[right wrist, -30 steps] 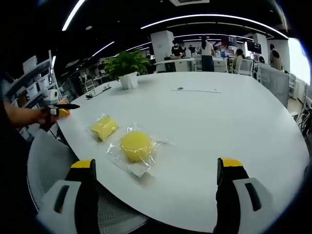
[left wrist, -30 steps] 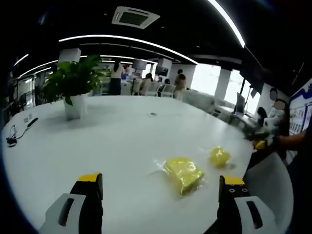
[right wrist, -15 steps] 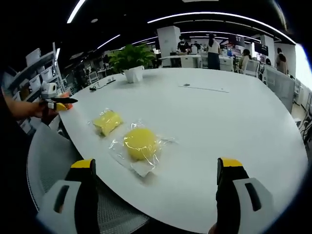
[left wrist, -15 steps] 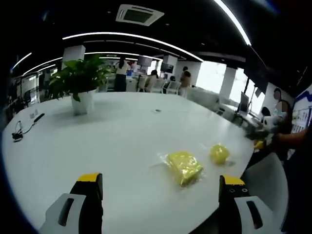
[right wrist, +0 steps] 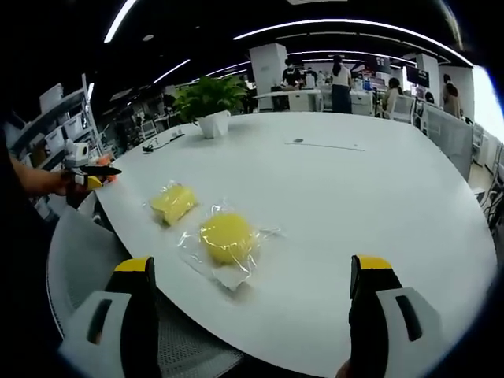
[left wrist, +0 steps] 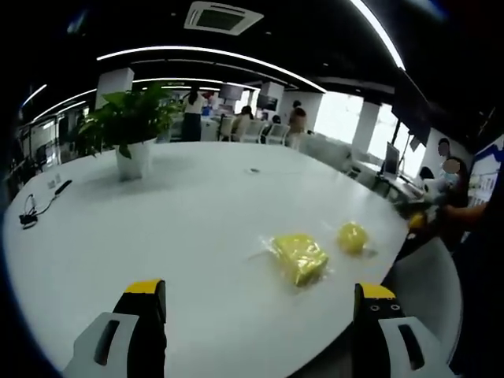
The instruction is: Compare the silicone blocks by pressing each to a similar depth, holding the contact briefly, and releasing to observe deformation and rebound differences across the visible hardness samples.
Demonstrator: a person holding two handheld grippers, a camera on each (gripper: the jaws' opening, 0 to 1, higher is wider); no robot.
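On the white worktop (right wrist: 378,197) near its edge lie two bagged yellow silicone blocks, round block (right wrist: 225,236) and squarish block (right wrist: 174,201), untouched. Since a moment ago only the views have drifted; both grippers, left gripper (left wrist: 260,311) and right gripper (right wrist: 256,303), hover with jaws apart, so pressing hasn't begun.

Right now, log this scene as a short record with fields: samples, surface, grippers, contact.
samples: two yellow silicone blocks in clear wrap, a round block and a square block
surface: white table, blocks lying apart near its edge
left gripper: open, above the table, short of the blocks
right gripper: open, round block ahead between its jaws
contact: none, no block pressed yet
background: potted plant at the far side of the table
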